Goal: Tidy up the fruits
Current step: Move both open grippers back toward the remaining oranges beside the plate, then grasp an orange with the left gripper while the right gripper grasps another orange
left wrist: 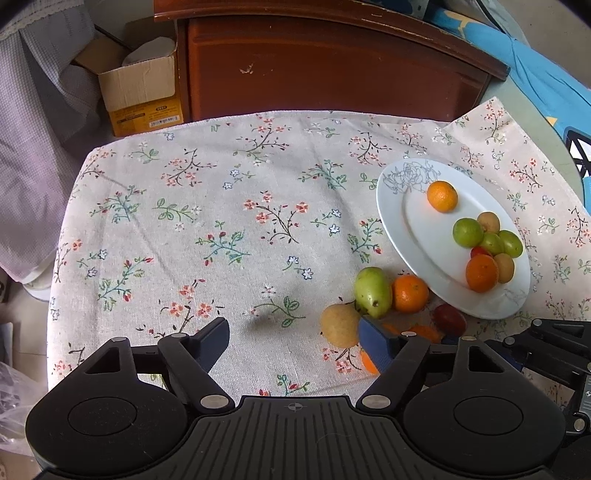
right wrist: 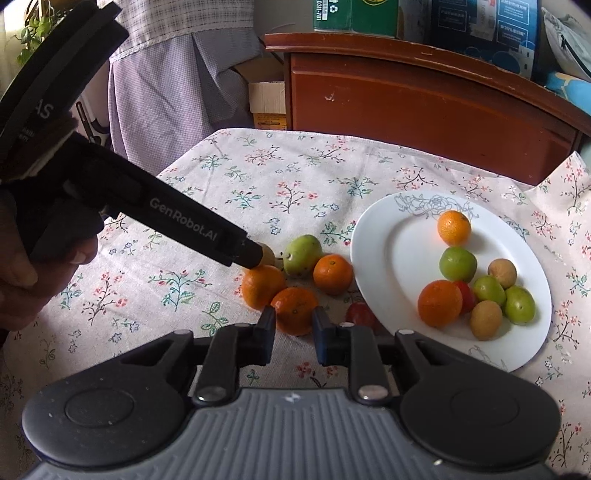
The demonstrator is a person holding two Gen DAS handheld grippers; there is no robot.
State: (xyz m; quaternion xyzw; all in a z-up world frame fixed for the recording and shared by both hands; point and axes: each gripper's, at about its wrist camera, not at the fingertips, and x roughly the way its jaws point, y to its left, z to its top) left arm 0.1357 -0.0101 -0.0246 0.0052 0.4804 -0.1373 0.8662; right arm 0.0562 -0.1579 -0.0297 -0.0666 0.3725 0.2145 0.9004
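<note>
A white plate on the floral cloth holds two oranges, several green fruits, small brown ones and a red one; it also shows in the left wrist view. Loose fruit lies left of the plate: a green pear, three oranges, a red fruit and a tan fruit. My right gripper has its fingers on either side of the nearest orange, touching or nearly so. My left gripper is open and empty, its right finger beside the tan fruit.
A brown wooden cabinet stands behind the table. An open cardboard box sits at the back left, beside a draped checked cloth. Blue fabric lies at the back right. Boxes sit on top of the cabinet.
</note>
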